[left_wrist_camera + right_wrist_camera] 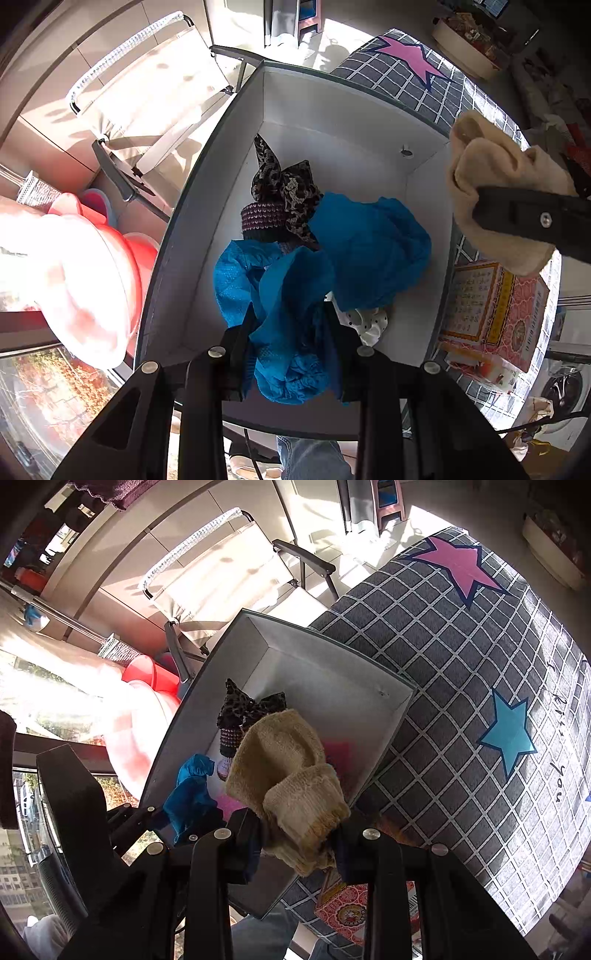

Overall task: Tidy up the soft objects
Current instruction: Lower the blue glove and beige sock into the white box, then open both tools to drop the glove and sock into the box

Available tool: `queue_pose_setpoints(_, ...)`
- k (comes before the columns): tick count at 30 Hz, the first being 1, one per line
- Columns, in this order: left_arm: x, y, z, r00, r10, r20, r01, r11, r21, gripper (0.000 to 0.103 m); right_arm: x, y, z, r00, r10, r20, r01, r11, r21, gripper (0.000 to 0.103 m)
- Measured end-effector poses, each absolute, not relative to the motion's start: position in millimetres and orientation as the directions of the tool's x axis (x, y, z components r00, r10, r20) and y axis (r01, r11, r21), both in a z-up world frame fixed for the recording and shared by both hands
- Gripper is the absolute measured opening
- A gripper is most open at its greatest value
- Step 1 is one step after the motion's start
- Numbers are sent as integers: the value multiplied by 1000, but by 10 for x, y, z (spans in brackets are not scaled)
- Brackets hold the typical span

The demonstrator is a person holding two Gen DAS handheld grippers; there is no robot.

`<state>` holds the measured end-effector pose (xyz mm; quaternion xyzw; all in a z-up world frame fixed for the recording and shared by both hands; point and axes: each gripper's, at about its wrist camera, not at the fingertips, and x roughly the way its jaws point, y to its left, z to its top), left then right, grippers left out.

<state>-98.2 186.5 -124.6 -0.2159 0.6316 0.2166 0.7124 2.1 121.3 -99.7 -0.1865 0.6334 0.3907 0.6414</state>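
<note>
A grey open box (332, 110) with a white inside holds soft things: a leopard-print bow on a knitted band (284, 192), blue cloth (373, 251) and a white dotted cloth (369, 321). My left gripper (291, 332) is shut on a blue cloth (288, 306) over the box. My right gripper (299, 830) is shut on a beige sock (291, 775) above the box (332, 664). The right gripper and the sock (491, 177) also show at the right of the left wrist view. The left gripper with the blue cloth (188, 794) shows at the left of the right wrist view.
The box rests on a grey checked cover with stars (480, 701). A red patterned carton (495, 310) lies beside the box. A folding chair (147, 110) and red and pink basins (92, 280) stand to the left.
</note>
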Motion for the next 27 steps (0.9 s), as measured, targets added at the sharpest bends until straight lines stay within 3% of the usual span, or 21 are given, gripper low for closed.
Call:
queue_pose_setpoints(8, -876, 1923, -1315, 100, 35, -994, -579, 815, -30, 36, 86, 1275, -1094, -112, 251, -961, -735, 630, 250, 33)
queue_pose_setpoints(10, -854, 1939, -1333, 100, 31, -994, -579, 815, -33, 44, 113, 1307, -1131, -114, 251, -961, -734, 631, 252, 33)
queue_pose_setpoints(12, -820, 1955, -1359, 98, 34, -995, -576, 817, -29, 68, 138, 1336, -1164, -114, 249, -962, -735, 630, 250, 33)
queue_pose_setpoints(14, -782, 1953, -1386, 77, 76, -994, -566, 824, 20, 79, 165, 1360, -1198, -118, 254, -960, -732, 631, 257, 33)
queue_pose_setpoints(15, -763, 1948, -1401, 70, 87, -994, -555, 831, 34, 79, 175, 1366, -1211, -118, 257, -959, -731, 631, 259, 34)
queue_pose_setpoints(19, -723, 1960, -1540, -15, 103, -995, -540, 837, 94, 82, 208, 1360, -1237, -112, 263, -958, -728, 634, 259, 68)
queue_pose_setpoints(20, -719, 1972, -1589, -43, 104, -994, -541, 834, 110, 83, 215, 1350, -1235, -107, 266, -958, -729, 635, 257, 71)
queue_pose_setpoints(22, -728, 1993, -1671, -74, 84, -994, -551, 827, 111, 83, 220, 1321, -1220, -83, 266, -960, -729, 640, 241, 93)
queue_pose_setpoints(24, -757, 2014, -1672, -42, 56, -998, -573, 816, 70, 83, 221, 1279, -1178, -38, 261, -965, -734, 648, 205, 102)
queue_pose_setpoints(27, -777, 2019, -1647, -16, 47, -999, -588, 808, 47, 83, 206, 1216, -1106, -12, 275, -961, -746, 637, 191, 102)
